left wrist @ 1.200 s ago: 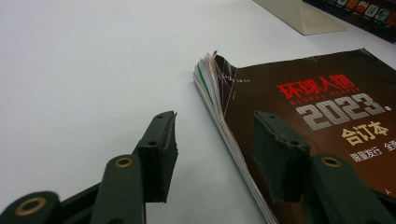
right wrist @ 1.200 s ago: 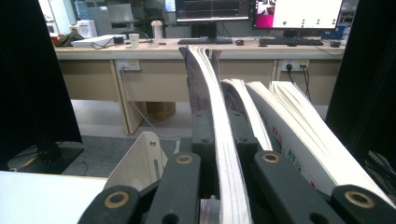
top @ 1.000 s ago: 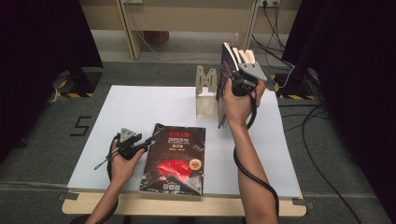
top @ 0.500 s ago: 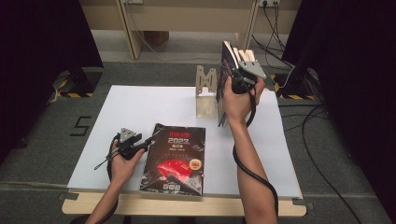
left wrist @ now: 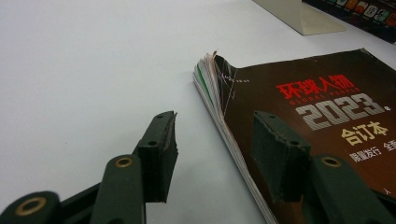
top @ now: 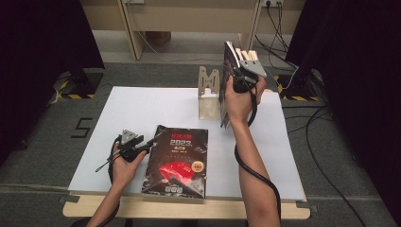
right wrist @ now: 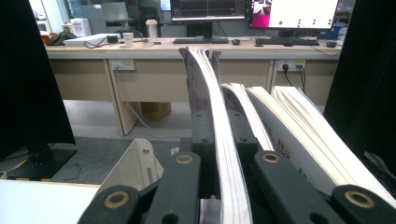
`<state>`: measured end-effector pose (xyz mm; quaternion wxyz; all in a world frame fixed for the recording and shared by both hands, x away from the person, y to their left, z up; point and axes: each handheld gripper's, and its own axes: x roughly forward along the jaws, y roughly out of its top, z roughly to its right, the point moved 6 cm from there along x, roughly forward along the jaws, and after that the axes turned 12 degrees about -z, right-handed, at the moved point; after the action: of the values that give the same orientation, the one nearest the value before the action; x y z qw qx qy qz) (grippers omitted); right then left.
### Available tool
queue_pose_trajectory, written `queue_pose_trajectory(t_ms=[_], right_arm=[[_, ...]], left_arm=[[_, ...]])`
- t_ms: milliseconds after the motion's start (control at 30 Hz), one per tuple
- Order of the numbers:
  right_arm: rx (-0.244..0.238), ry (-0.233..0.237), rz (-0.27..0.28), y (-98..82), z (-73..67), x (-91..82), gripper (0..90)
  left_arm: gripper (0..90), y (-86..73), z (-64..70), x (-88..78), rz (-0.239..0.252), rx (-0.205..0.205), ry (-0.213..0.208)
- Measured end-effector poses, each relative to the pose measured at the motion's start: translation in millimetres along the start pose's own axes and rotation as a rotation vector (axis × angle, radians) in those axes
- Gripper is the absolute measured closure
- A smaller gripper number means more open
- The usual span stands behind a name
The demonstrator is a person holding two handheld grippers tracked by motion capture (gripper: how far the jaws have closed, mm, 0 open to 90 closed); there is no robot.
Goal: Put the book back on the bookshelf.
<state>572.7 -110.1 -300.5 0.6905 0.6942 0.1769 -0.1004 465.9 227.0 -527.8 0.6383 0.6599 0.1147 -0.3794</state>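
A white desk carries the work, and on its near half a thick dark magazine lies flat, cover up, just beside the left gripper. At the far right of the desk a second magazine is held upright by the right gripper, next to a pale bookend and further upright volumes. The flat magazine is judged fairly heavy for a soft-bound thing and limp: its page block sags and its upper corner is already curled and frayed, so a hold near the spine edge, with a deep bite over many pages, would be safest; the glossy cover may slip under narrow pads. The left gripper's jaws are spread, one over bare desk and one over the cover, with nothing pinched. The right gripper's jaws are pressed on the upright magazine's edge, which bows slightly above them. The foot of the held magazine, and whether it rests on the desk, is hidden behind the hand; the row to its right is cut off by a dark curtain.
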Motion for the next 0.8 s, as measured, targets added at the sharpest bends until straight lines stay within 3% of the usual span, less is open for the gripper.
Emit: queue_pose_trajectory(t_ms=[800], right_arm=[[0.002, -0.008, -0.016, 1.1, -1.7, 15.1, 84.6]], left_arm=[[49.8, -0.1, 0.0, -0.1, -0.002, 0.004, 0.001]])
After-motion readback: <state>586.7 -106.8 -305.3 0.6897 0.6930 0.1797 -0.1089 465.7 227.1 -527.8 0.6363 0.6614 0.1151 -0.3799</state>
